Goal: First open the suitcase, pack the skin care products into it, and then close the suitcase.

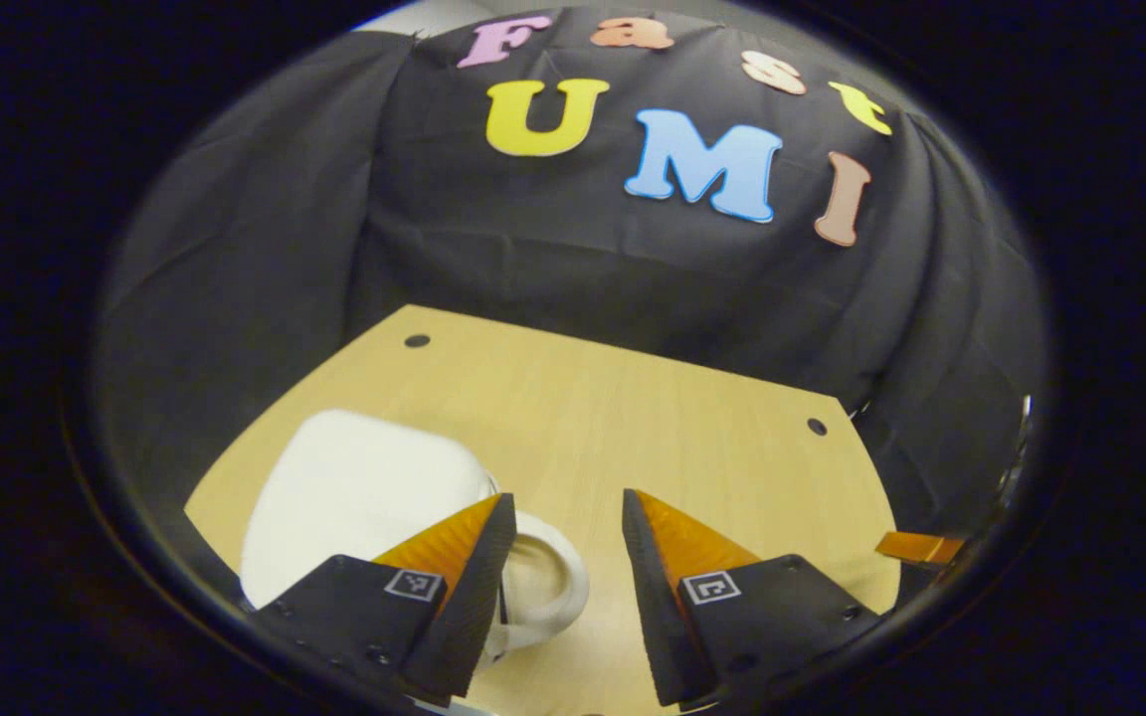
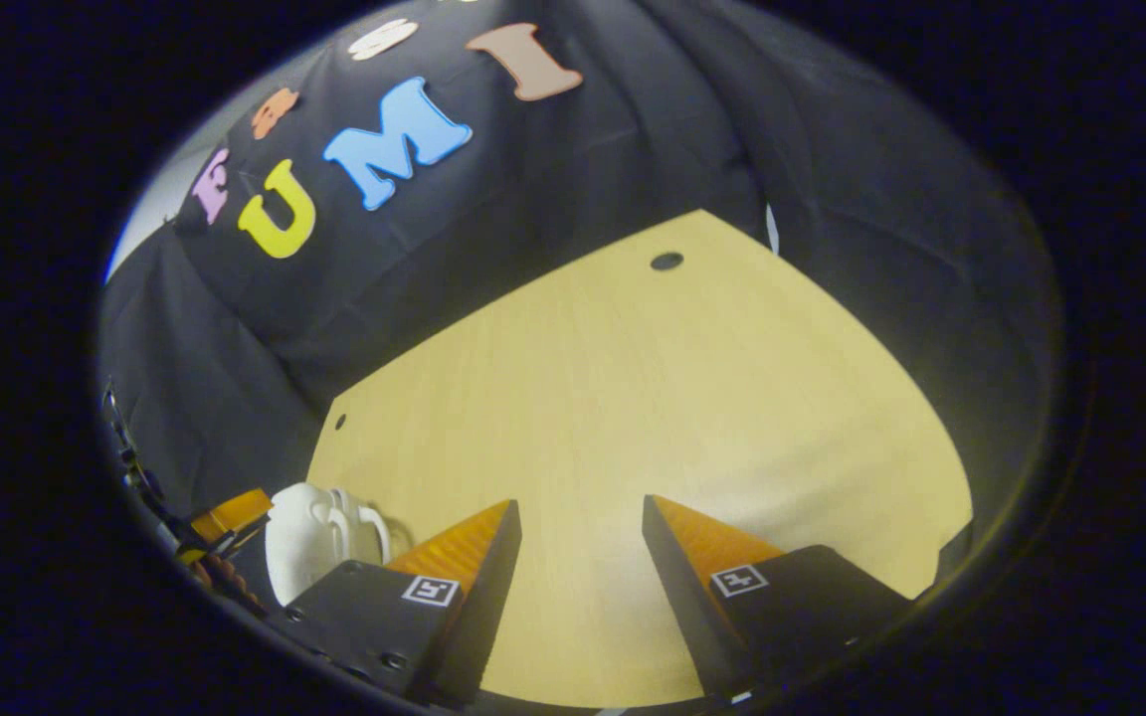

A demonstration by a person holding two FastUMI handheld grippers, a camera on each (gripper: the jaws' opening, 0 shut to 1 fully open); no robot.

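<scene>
The white suitcase (image 1: 364, 497) lies flat on the desk (image 1: 633, 418), near the front left corner in the left gripper view. Its lid looks shut. A round white handle (image 1: 548, 582) sticks out from its side.

The left hand-held gripper (image 1: 561, 537) hangs just above that handle with its fingers spread wide and nothing between them. One finger is over the handle ring — the other is over bare desk.

The right hand-held gripper (image 2: 578, 542) is wide too and holds nothing. It hangs over bare wood, well apart from the suitcase (image 2: 309, 537), which sits small at the left edge of the right gripper view.

The job seems to be at the start: the case needs opening. To do that well, I think the left one should go low and find the lid's edge, and the right one should come close to keep the case from sliding. I cannot see any skin care products from here.
</scene>
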